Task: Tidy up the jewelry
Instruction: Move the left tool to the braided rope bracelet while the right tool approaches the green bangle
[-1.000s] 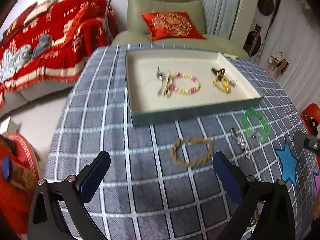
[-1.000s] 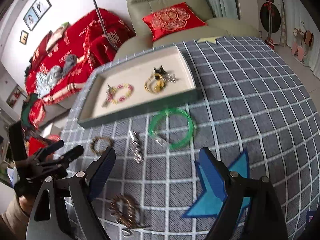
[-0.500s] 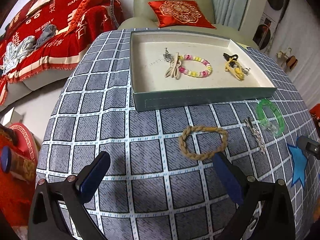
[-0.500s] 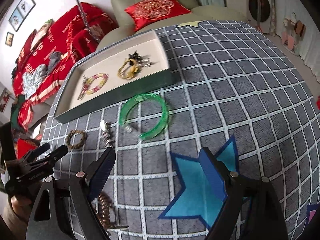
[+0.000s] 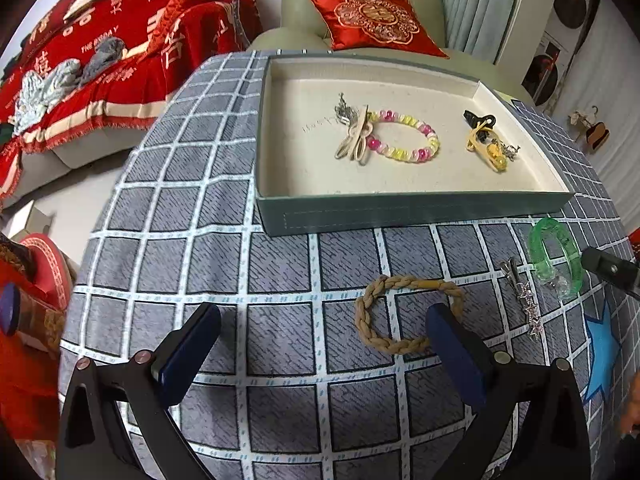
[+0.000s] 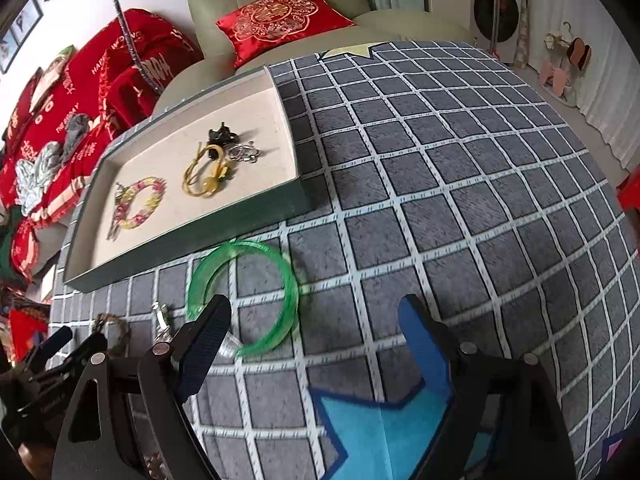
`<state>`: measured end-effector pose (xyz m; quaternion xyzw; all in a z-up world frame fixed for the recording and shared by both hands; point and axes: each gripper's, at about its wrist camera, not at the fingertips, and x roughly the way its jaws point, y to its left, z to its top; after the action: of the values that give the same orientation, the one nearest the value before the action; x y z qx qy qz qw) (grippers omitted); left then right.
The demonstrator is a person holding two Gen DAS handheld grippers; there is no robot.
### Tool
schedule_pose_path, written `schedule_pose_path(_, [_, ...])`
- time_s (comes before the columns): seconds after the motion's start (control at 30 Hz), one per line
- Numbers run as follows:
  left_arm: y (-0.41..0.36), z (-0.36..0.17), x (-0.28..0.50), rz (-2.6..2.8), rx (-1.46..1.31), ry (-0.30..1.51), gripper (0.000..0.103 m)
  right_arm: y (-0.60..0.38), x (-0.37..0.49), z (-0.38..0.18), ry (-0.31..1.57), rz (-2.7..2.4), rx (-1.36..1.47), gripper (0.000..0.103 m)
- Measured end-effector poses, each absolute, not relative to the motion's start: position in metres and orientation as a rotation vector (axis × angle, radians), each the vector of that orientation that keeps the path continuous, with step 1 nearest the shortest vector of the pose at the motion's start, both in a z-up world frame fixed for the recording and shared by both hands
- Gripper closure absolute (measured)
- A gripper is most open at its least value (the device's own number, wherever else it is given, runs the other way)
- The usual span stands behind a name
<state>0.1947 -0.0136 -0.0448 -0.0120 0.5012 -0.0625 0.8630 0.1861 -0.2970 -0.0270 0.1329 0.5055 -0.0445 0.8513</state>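
A green tray (image 5: 416, 216) with a cream floor sits at the far side of the checked table and holds a pink-yellow bead bracelet (image 5: 404, 140) and a yellow cord piece (image 5: 486, 148). A tan braided bracelet (image 5: 408, 314) lies on the cloth just ahead of my open left gripper (image 5: 324, 340), whose right finger (image 5: 452, 344) overlaps its near edge. A silver chain (image 5: 522, 296) and a green bangle (image 5: 554, 258) lie to the right. My open, empty right gripper (image 6: 316, 336) hovers by the green bangle (image 6: 244, 296), with its left finger (image 6: 204, 336) over the bangle's near-left rim.
A blue star patch (image 6: 380, 428) is on the cloth under the right gripper. A green armchair with a red cushion (image 5: 376, 20) stands behind the table. A sofa with a red blanket (image 5: 92, 60) is at the left. The table edge drops off at the left.
Both grippers have moved forward and lower toward the table. The braided bracelet now lies by the left gripper's right finger, and the green bangle by the right gripper's left finger.
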Motion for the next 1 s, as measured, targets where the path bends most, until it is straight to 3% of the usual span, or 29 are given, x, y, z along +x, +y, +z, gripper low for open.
schedule_pose_path(0.33, [-0.025,-0.047,0.194,-0.138,0.041,1.012,0.0,-0.269,0.202,-0.039,1.089,-0.11,0.058,0.02])
schedule_pose_path(0.43, [-0.03,-0.045,0.19,-0.158,0.062,0.988,0.008,-0.267,0.2,-0.037,1.078,-0.098,0.046,0.026])
schedule_pose_path(0.53, [-0.035,-0.044,0.19,-0.177,0.074,0.985,0.012,-0.262,0.198,-0.034,1.076,-0.074,0.033,0.039])
schedule_pose_path(0.7, [-0.046,-0.041,0.185,-0.241,0.108,0.967,0.033,-0.252,0.197,-0.032,1.082,-0.036,0.007,0.066])
schedule_pose_path(0.77, [-0.049,-0.039,0.184,-0.266,0.118,0.961,0.055,-0.249,0.197,-0.031,1.084,-0.027,0.002,0.074])
schedule_pose_path(0.8, [-0.051,-0.038,0.183,-0.276,0.125,0.958,0.06,-0.247,0.196,-0.031,1.084,-0.024,-0.002,0.083])
schedule_pose_path(0.87, [-0.052,-0.038,0.181,-0.295,0.13,0.958,0.08,-0.246,0.194,-0.031,1.082,-0.025,-0.002,0.093])
schedule_pose_path(1.0, [-0.047,-0.036,0.18,-0.321,0.089,0.966,0.08,-0.25,0.187,-0.028,1.07,-0.024,0.028,0.095])
